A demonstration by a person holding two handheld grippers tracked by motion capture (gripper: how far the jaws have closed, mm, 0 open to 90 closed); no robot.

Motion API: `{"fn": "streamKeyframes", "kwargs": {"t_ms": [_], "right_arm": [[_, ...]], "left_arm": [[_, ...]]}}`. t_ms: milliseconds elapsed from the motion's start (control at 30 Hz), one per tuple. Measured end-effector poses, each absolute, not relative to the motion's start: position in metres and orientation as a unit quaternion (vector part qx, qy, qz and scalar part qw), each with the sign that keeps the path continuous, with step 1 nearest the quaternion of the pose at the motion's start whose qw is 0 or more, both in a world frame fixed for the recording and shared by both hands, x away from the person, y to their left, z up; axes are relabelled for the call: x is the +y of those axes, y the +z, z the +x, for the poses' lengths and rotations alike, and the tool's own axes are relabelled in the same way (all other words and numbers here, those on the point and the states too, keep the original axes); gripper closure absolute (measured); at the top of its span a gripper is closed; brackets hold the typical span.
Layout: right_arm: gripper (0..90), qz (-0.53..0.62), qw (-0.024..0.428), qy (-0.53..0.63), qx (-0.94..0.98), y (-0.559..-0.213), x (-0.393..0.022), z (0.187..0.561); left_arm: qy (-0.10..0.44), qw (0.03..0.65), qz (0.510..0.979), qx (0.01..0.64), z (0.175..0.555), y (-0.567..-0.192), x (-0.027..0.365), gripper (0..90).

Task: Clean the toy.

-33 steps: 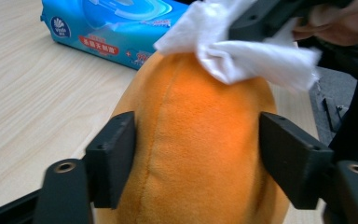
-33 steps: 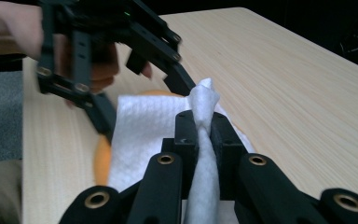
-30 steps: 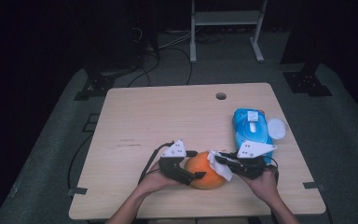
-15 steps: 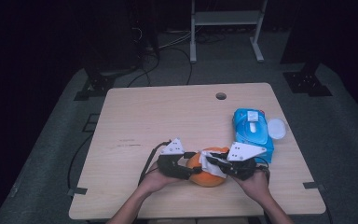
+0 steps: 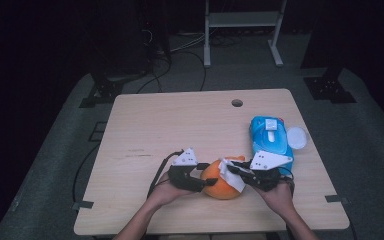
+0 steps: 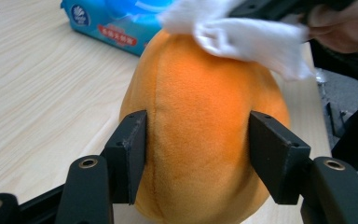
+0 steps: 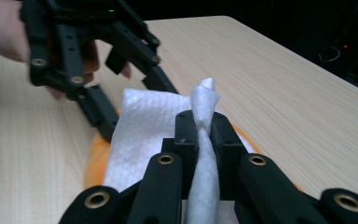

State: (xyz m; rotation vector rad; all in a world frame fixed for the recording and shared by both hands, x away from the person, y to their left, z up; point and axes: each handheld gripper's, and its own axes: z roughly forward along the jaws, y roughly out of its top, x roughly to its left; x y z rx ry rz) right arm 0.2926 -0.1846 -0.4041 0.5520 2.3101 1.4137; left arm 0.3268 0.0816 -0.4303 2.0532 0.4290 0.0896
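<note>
Surface (image 5: 180,125): pale wood-grain top with rounded corners and a round cable hole (image 5: 237,103) near its far edge. It stands on grey flooring; the room beyond is dark, with black cables on the floor at far left and a white metal stand (image 5: 240,30) at far centre.

Left of centre, near edge: the left gripper (image 5: 200,177) reaches in from the person's left hand (image 5: 162,192), a grey three-cornered plate on top. In the left gripper view its two black pads (image 6: 133,154) sit against opposite flanks of the orange plush toy (image 6: 200,140). The jaws have just been closing with the toy between them; they now grip it.

Centre, near edge: the toy rests on the surface between the two grippers. It is rounded, egg-like in outline, short fuzzy pile, uniform bright orange, with one vertical seam running down the side that faces the left gripper.

On the toy's top: a white wipe (image 5: 232,172), crumpled, draped over the upper right side and touching the plush.

Right: the right gripper (image 5: 237,172) is clenched on the wipe; the right gripper view shows a twisted fold (image 7: 204,121) pinched upright between the jaws.

Far right: blue wipe pack (image 5: 270,137), flat, its round white lid (image 5: 296,137) flipped open to the right.
</note>
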Motion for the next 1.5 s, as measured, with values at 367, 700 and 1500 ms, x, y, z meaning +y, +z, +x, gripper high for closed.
{"fn": "streamKeyframes", "kwargs": {"t_ms": [367,700,1500], "right_arm": [[82.2,0.228,0.18,0.504,0.814,-0.415,-0.205,0.295],[82.2,0.207,0.184,0.509,0.815,-0.412,-0.187,0.296],[82.2,0.261,0.146,0.523,0.798,-0.421,-0.205,0.317]], "left_arm": [[0.02,0.497,0.846,0.191,0.335,-0.435,0.091,36.7],[0.035,0.508,0.839,0.194,0.336,-0.433,0.093,39.1],[0.028,0.505,0.839,0.202,0.34,-0.441,0.103,40.1]]}}
